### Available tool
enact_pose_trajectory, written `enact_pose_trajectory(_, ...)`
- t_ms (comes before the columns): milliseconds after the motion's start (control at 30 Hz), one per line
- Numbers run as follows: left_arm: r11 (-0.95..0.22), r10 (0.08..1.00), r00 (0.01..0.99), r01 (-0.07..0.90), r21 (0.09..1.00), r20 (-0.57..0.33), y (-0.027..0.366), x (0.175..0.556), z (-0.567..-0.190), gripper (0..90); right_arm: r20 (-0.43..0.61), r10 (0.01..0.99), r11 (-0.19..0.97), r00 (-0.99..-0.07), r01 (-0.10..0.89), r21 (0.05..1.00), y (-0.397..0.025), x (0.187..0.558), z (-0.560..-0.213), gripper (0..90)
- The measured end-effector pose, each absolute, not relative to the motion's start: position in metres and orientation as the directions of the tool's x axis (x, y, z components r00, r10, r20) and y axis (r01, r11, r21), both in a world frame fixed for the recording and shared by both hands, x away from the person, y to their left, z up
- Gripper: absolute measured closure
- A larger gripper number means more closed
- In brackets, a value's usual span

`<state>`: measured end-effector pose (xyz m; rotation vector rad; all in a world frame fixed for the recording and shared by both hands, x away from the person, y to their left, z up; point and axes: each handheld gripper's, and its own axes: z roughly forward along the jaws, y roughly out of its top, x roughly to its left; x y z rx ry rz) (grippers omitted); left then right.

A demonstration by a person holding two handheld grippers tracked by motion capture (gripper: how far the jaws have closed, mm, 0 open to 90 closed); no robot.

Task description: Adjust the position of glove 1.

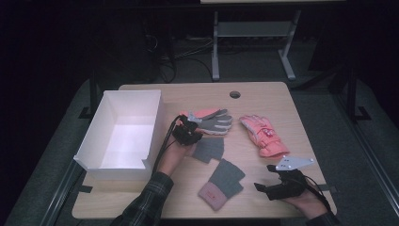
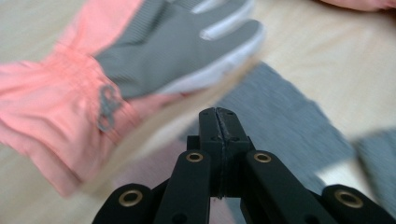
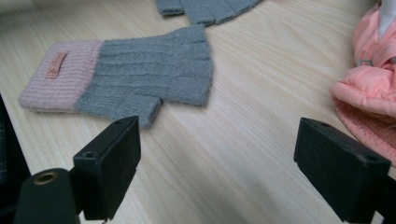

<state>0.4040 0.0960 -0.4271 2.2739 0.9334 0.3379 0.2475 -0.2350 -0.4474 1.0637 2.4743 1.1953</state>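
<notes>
A pink ski glove [image 1: 212, 117] lies palm up, its grey palm [image 2: 173, 46] showing, at the middle of the wooden table [image 1: 301, 117]. My left gripper [image 1: 191, 124] is at its cuff [image 2: 56, 107], jaws pressed together with nothing visible between them. A second pink ski glove [image 1: 263, 135] lies to the right. One grey knit fingerless glove [image 1: 208, 149] lies by my left hand, and another with a pink cuff [image 1: 221, 184] is nearer the front edge. My right gripper [image 1: 262, 176] rests at the front right, open, facing that knit glove [image 3: 140, 79].
A white open box [image 1: 121, 134] stands on the table's left side, close to my left forearm. A round cable hole [image 1: 235, 94] is near the far edge. Beyond the table are metal legs [image 1: 215, 47] and dark floor.
</notes>
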Motion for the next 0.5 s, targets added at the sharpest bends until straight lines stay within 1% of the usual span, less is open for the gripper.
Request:
enact_pose_trajectory(167,-0.548,0.721,0.692,0.553,0.628,0.019,0.095,0.419,-0.434,89.8,0.126,0.682,0.412,-0.721,0.521,0.748,-0.235,0.248,-0.447,14.4)
enact_pose_trajectory(267,-0.564,0.731,0.682,0.575,0.593,0.035,0.097,0.423,-0.442,89.8,0.126,0.683,0.411,-0.720,0.522,0.747,-0.234,0.247,-0.447,14.4)
enact_pose_trajectory(367,-0.548,0.747,0.665,0.602,0.581,0.016,0.099,0.421,-0.443,89.8,0.123,0.682,0.416,-0.721,0.520,0.746,-0.234,0.248,-0.447,14.4)
enact_pose_trajectory(500,-0.560,0.749,0.662,0.613,0.557,0.024,0.102,0.413,-0.441,89.8,0.124,0.682,0.413,-0.721,0.520,0.748,-0.235,0.248,-0.447,14.4)
